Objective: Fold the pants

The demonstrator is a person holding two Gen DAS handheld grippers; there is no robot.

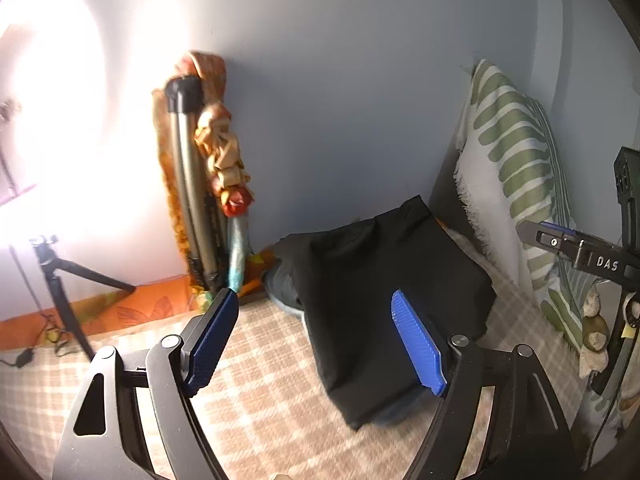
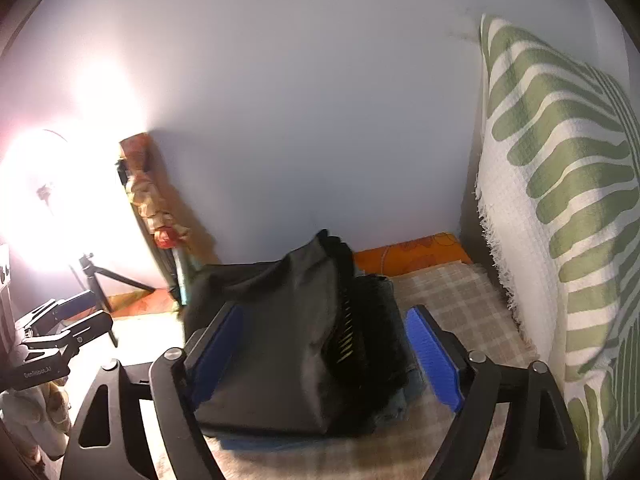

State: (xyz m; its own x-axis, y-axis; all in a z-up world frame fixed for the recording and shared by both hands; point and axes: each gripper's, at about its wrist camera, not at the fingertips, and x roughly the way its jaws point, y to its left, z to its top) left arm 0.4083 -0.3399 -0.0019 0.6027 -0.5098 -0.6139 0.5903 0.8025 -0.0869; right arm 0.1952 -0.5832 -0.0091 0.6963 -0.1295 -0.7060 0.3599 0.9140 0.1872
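Note:
The black pants [image 1: 384,292] lie folded into a compact stack on the checked bed cover [image 1: 260,392], close to the wall. My left gripper [image 1: 316,340] is open and empty, hovering above the cover with its right blue pad [image 1: 418,344] over the stack's near edge. In the right wrist view the folded pants [image 2: 288,340] sit between the spread fingers of my right gripper [image 2: 324,348], which is open; no pad presses the cloth. The right gripper also shows in the left wrist view [image 1: 580,252], and the left gripper in the right wrist view [image 2: 60,332].
A green-striped white pillow [image 2: 560,208] stands against the wall on the right. A folded tripod wrapped in orange cloth [image 1: 200,184] leans on the wall. A small tripod [image 1: 60,292] stands at left under a bright lamp. An orange sheet [image 2: 412,254] edges the bed.

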